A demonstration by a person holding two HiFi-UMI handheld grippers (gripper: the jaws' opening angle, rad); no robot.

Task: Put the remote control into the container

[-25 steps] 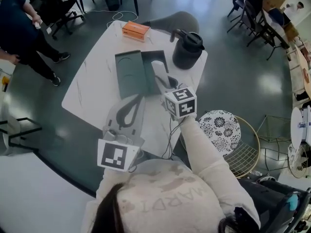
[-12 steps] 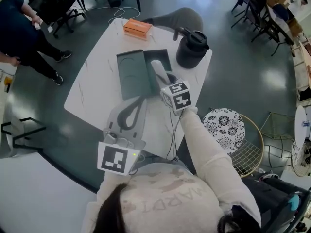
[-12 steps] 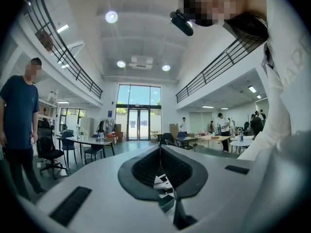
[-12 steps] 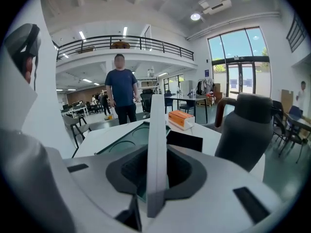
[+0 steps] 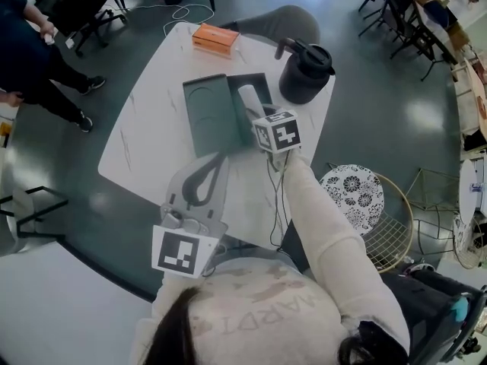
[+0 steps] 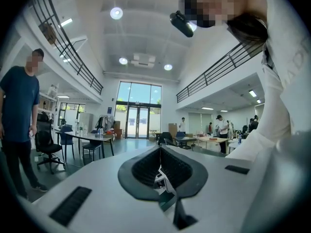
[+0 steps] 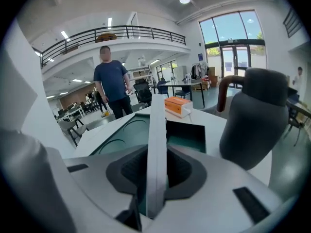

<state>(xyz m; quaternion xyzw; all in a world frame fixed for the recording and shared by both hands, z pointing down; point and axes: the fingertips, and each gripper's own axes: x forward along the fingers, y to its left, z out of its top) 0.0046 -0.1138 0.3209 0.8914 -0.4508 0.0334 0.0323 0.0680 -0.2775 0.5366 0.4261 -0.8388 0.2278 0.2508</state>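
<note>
The white remote control [image 5: 248, 99] is a long slim bar that stands between the jaws of my right gripper [image 5: 256, 119], which is shut on it. In the right gripper view the remote control [image 7: 158, 123] rises up the middle of the picture from the right gripper [image 7: 156, 159]. It hangs over the dark green container [image 5: 257, 84], an open box whose flat lid [image 5: 207, 114] lies to its left on the white table [image 5: 152, 139]. The same container [image 7: 187, 136] shows just past the jaws. My left gripper [image 5: 214, 160] stays back near the table's front edge, shut and empty, and my left gripper [image 6: 160, 152] points out into the room.
A black jug [image 5: 305, 73] stands right of the container, close to my right arm. An orange box [image 5: 214, 38] lies at the table's far edge. A cable [image 5: 278, 196] trails over the near edge. A person in blue [image 5: 30, 44] stands far left; a wire stool [image 5: 351, 195] is at right.
My right gripper has carried the remote control away from me, from the table's middle to over the container. The left gripper has stayed where it was.
</note>
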